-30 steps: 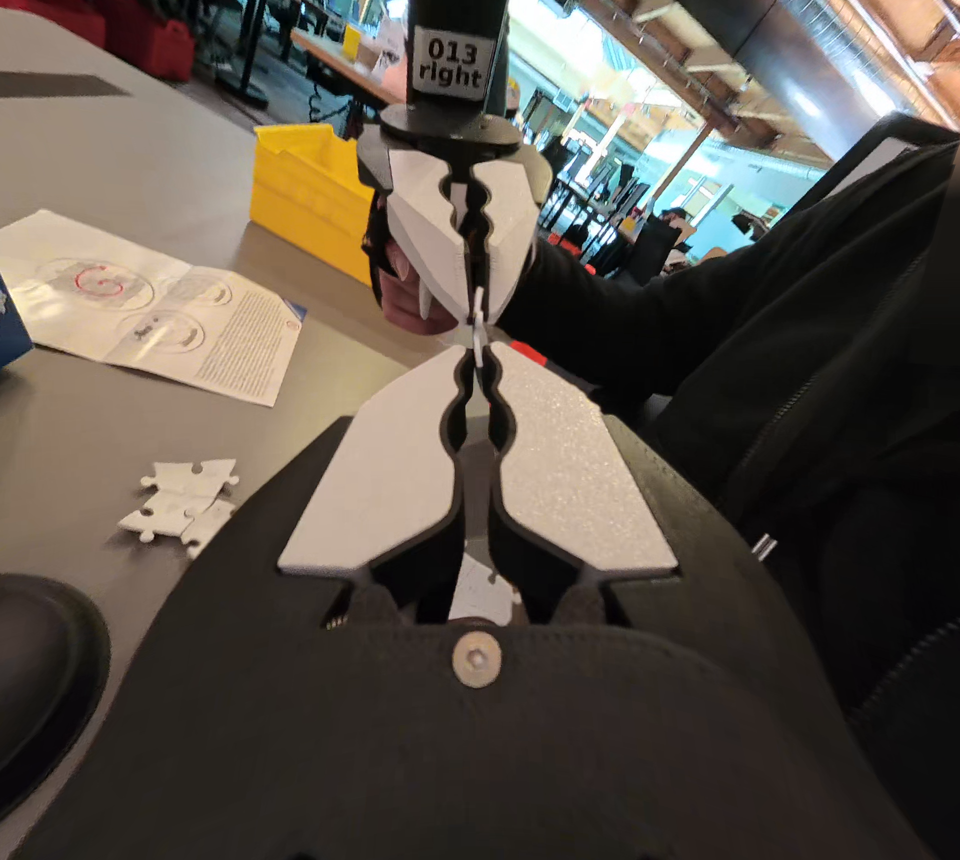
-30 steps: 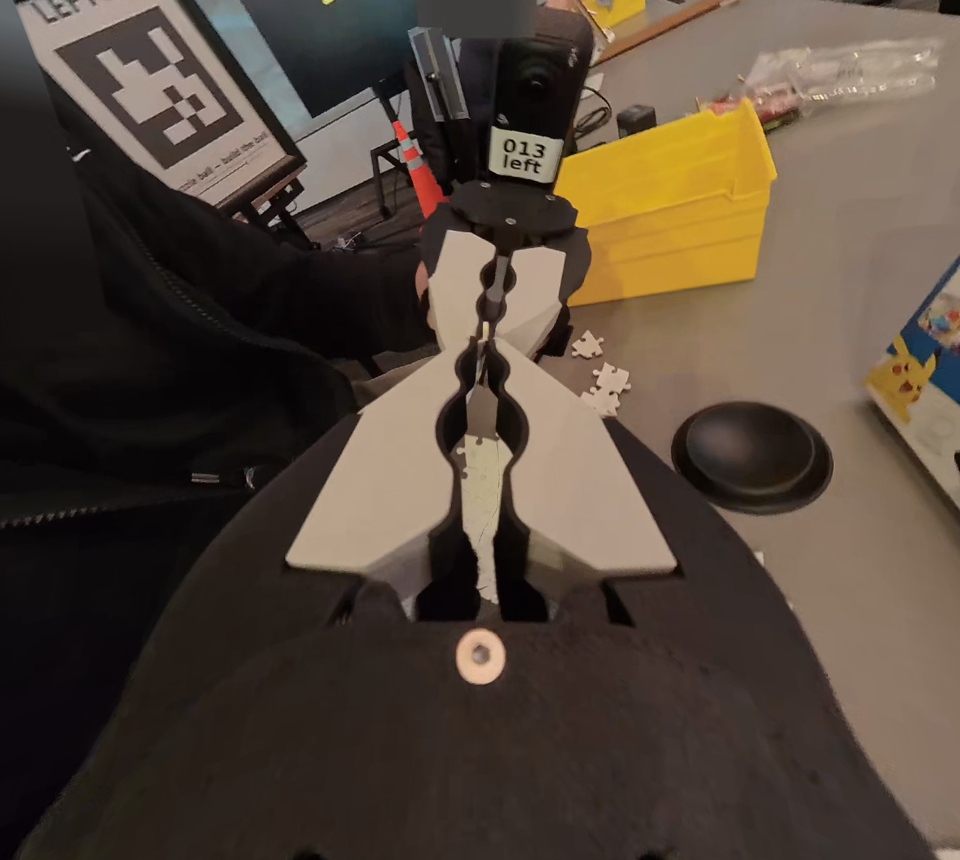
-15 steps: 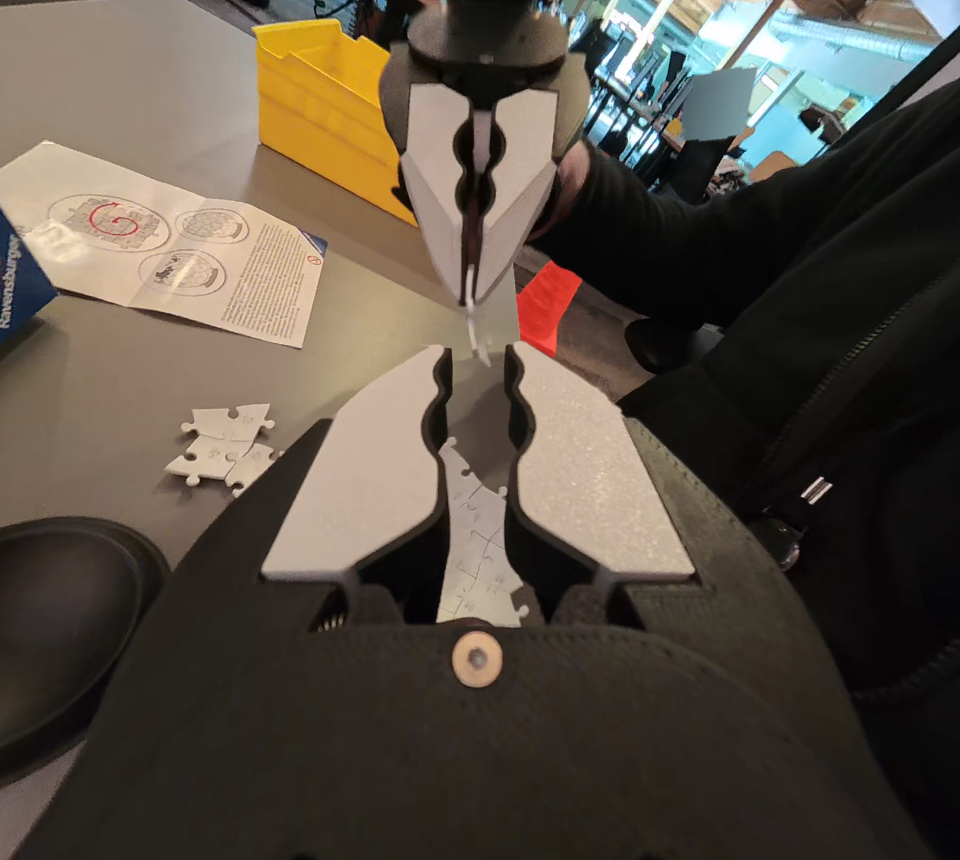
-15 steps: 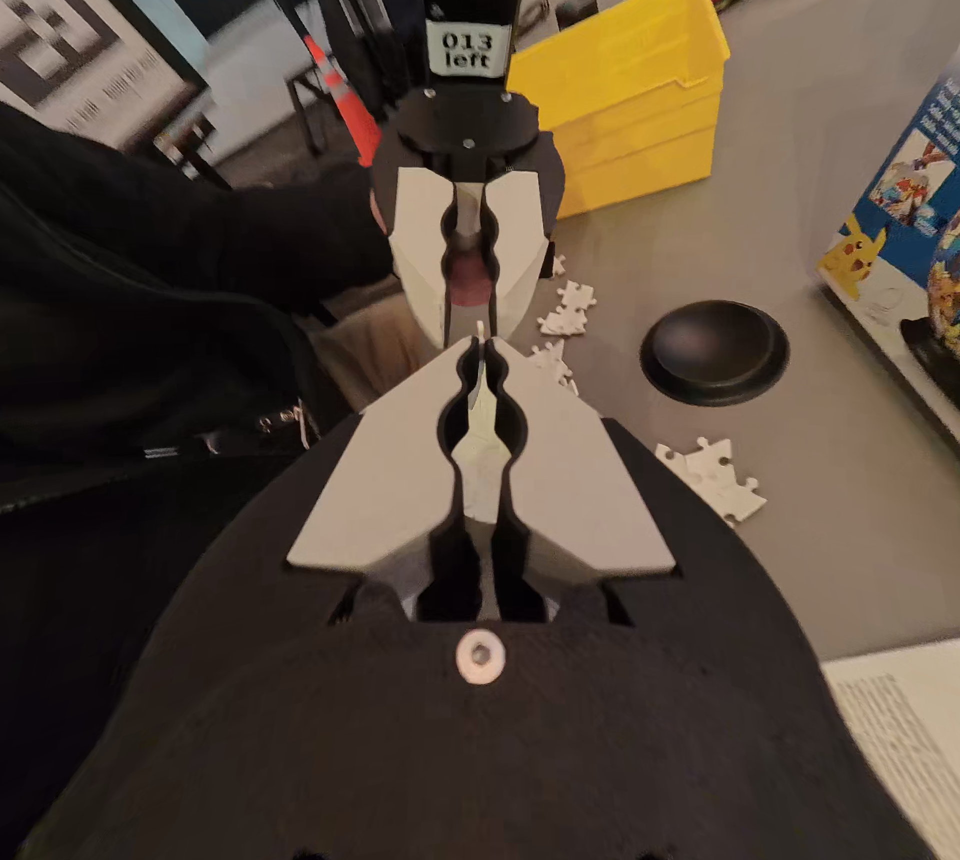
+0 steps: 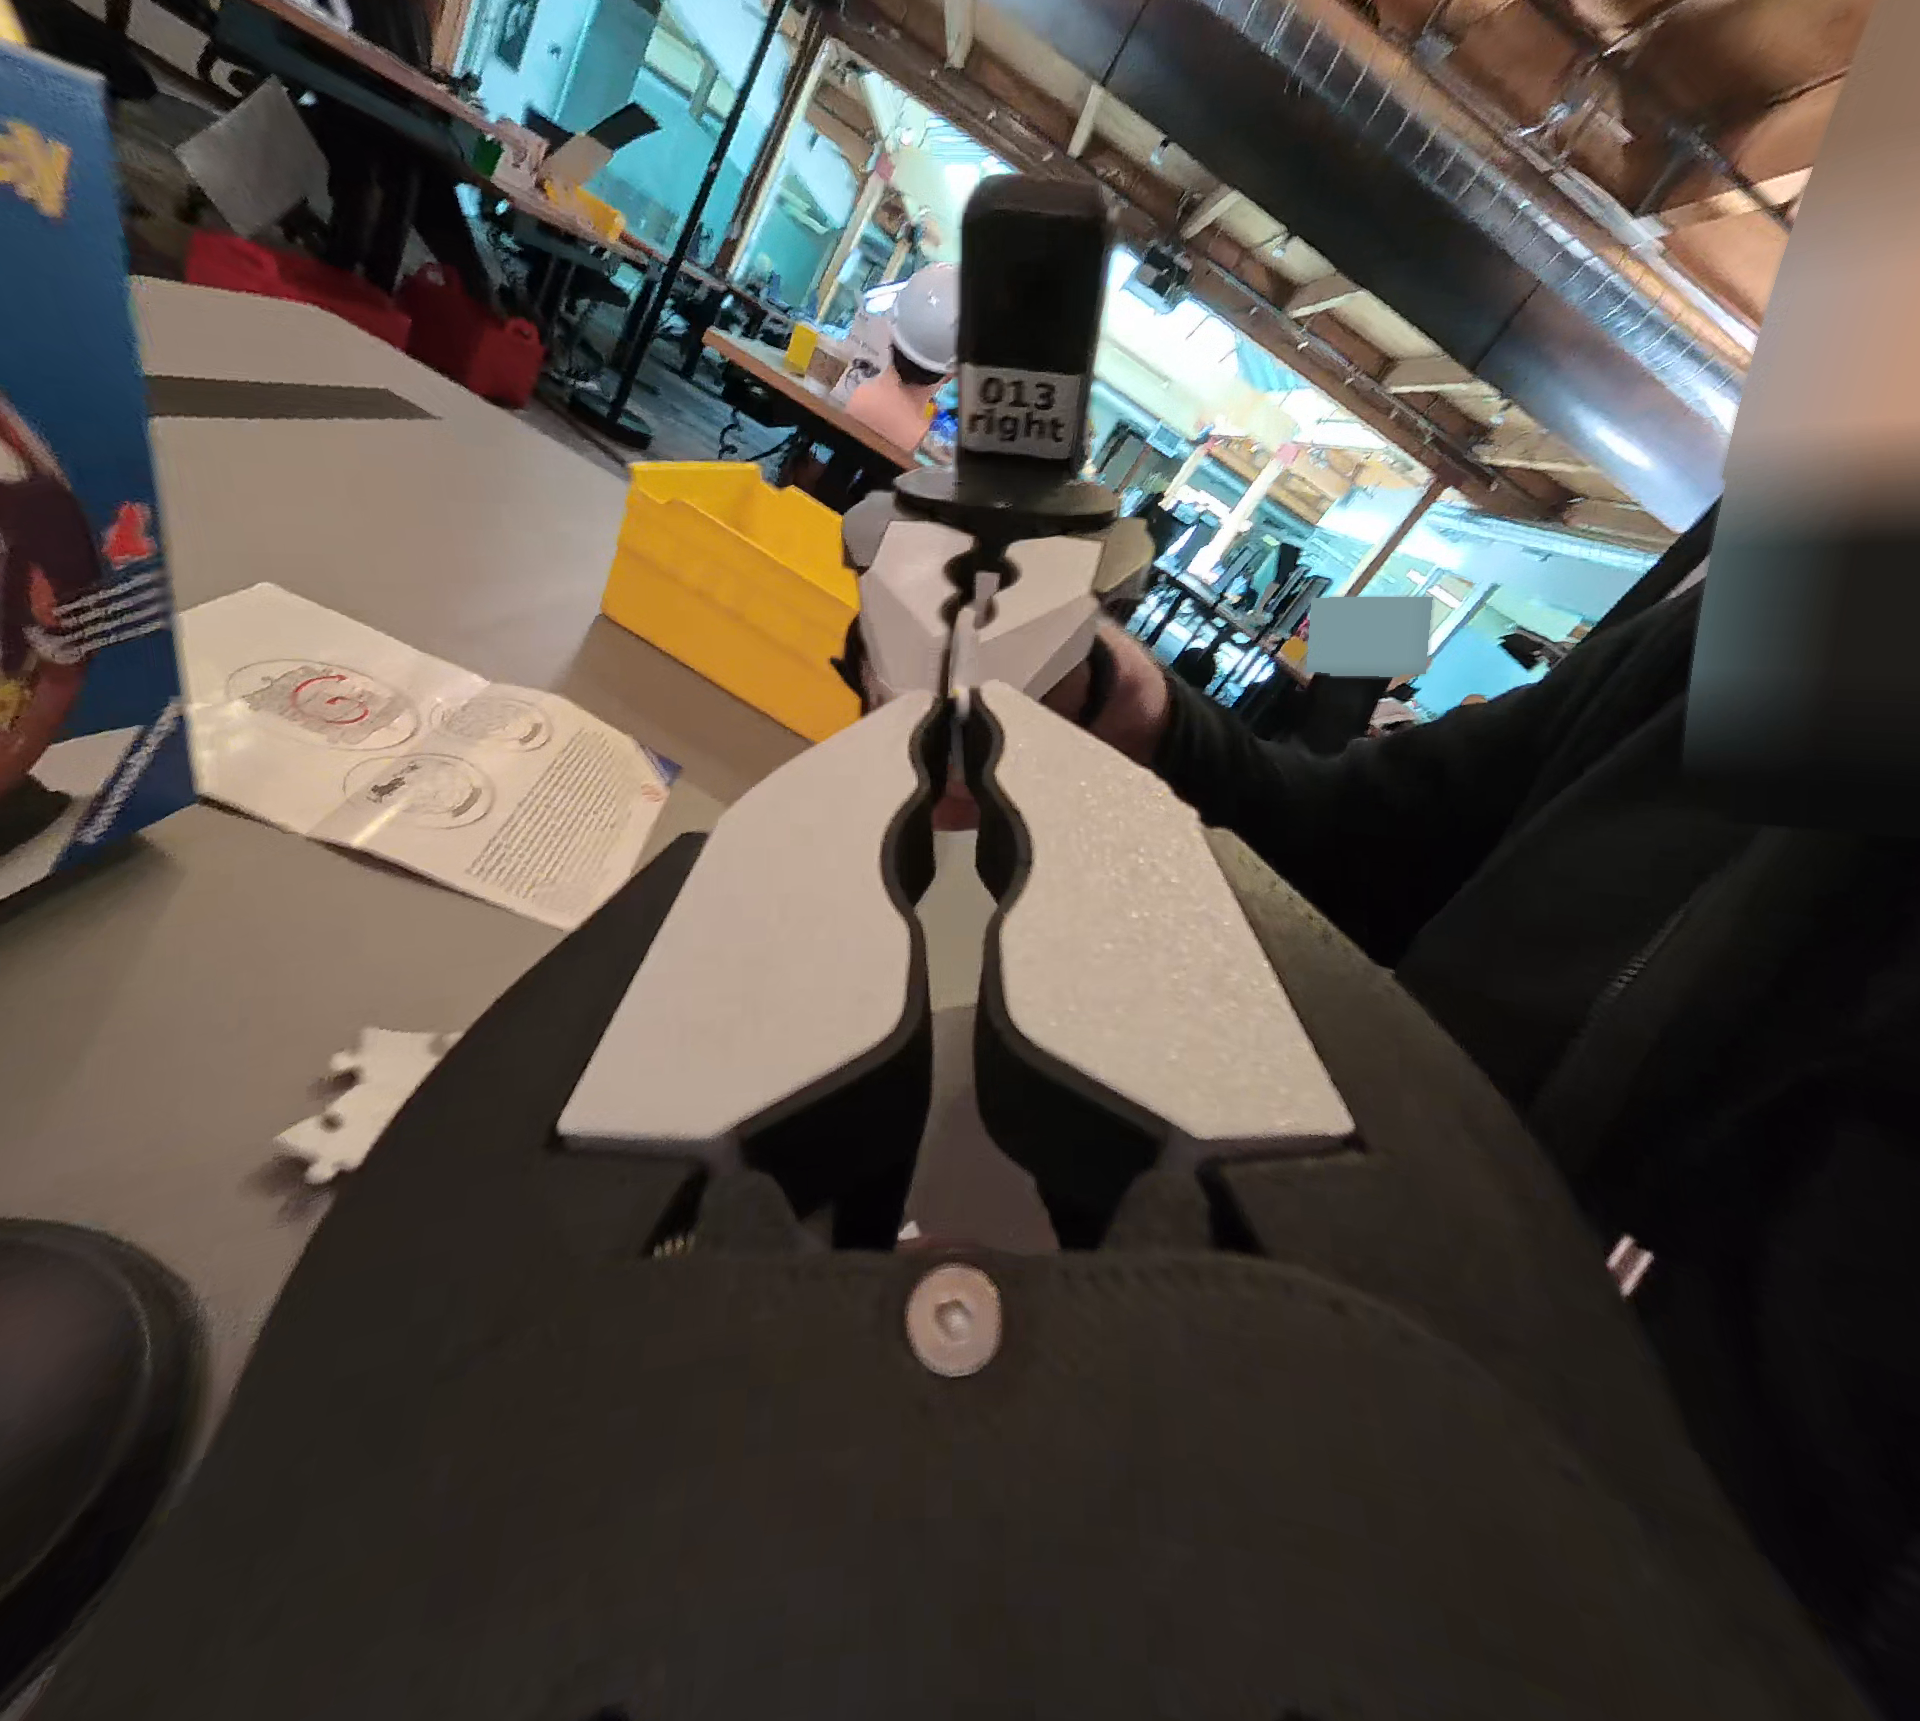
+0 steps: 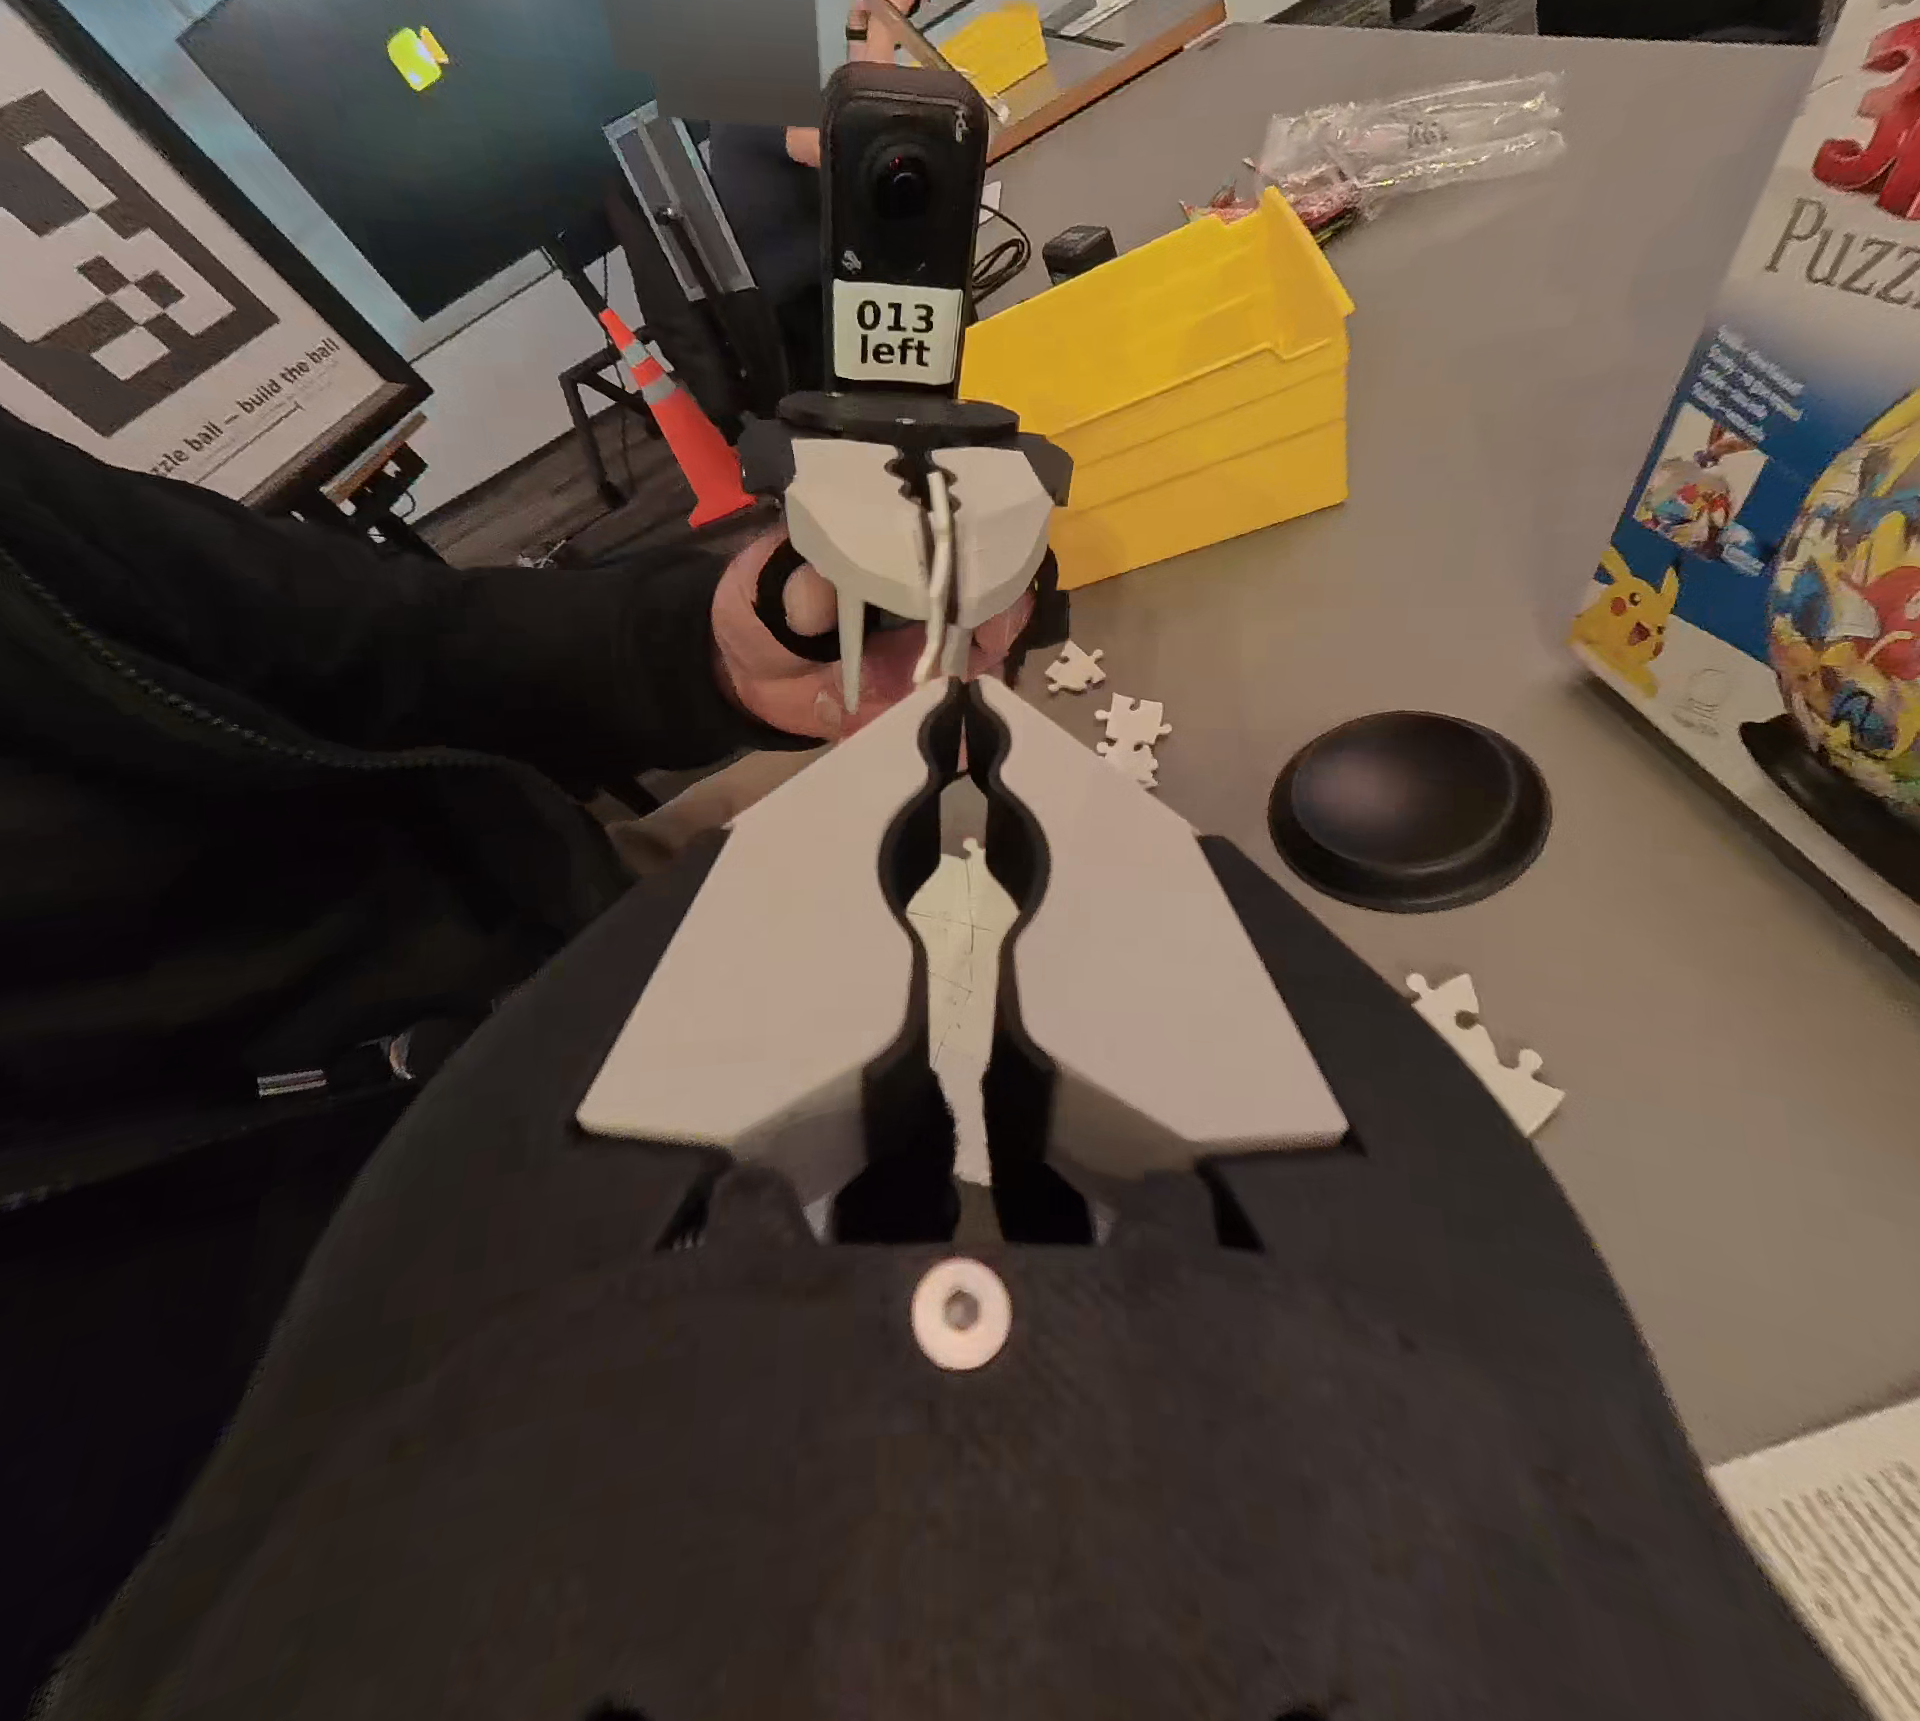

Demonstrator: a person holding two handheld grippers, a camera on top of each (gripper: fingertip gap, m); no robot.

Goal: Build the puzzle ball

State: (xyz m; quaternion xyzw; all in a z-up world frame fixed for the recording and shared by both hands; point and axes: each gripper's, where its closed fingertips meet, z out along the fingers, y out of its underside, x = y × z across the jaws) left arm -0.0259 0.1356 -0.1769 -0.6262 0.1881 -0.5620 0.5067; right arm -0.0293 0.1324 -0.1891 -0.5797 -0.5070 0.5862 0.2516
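Note:
In the left wrist view my left gripper [image 5: 956, 715] has its jaws nearly together on the thin edge of a white puzzle piece. The right wrist view shows it [image 6: 940, 632] shut on a white curved strip of pieces [image 6: 940, 549], seen edge-on. My right gripper [image 6: 961, 695] is shut on a white joined puzzle section [image 6: 961, 923], seen through the gap between its fingers. In the left wrist view the right gripper [image 5: 961, 674] holds its piece [image 5: 964, 632] edge-on. The two grippers meet tip to tip above the table edge, their pieces touching.
A yellow bin [image 6: 1174, 424] stands behind the grippers. On the grey table are a black round stand [image 6: 1408, 809], a puzzle box [image 6: 1787, 528], an instruction sheet [image 5: 436, 757] and loose white pieces [image 6: 1132, 726] [image 6: 1486, 1048] [image 5: 353, 1100]. A person's dark sleeves fill one side. The tips of both grippers are at nearly the same place.
Half a second ago my left gripper stood open and apart from the right one. Now it is shut again and both grippers are tip to tip, tilted higher.

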